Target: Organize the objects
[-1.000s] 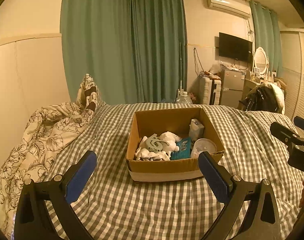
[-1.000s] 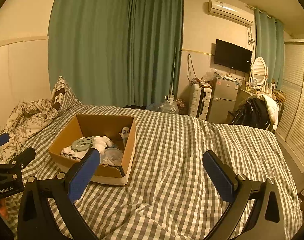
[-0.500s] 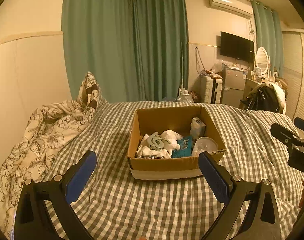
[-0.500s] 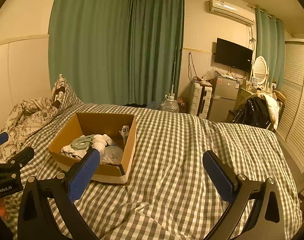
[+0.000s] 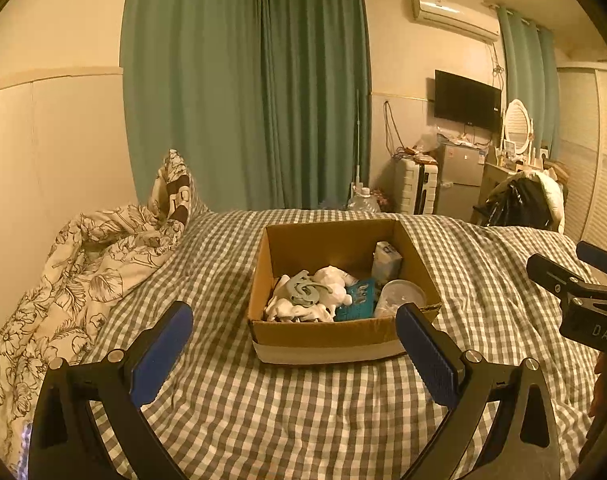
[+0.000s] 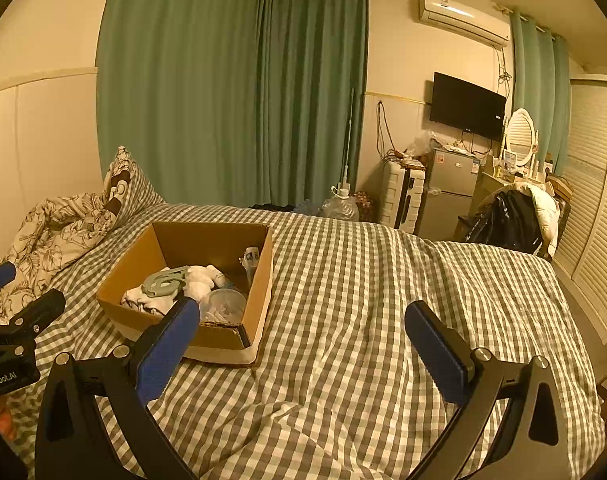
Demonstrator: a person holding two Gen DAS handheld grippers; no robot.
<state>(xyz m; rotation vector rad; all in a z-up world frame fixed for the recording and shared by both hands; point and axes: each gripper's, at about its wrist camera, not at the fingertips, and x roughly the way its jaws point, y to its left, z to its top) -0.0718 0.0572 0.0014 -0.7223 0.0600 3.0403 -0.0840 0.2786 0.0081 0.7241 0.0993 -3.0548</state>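
Left wrist: cardboard box (image 5: 327, 338) ahead (both grippers agape).

I see an open cardboard box (image 5: 335, 332) upright on the checked bedspread (image 5: 303, 420), holding white cloths (image 5: 327, 280), a grey hanger (image 5: 305, 290), and a clear tub (image 5: 399, 294).

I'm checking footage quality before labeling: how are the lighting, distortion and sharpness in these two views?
Left wrist view: dim amber light, strong fisheye bending, dark vignetted corners; the cardboard box is sharp enough, its contents murky. Right wrist view: same orange cast, the checkered bedspread curves with the lens, the air conditioner is brightest; no motion blur shows.
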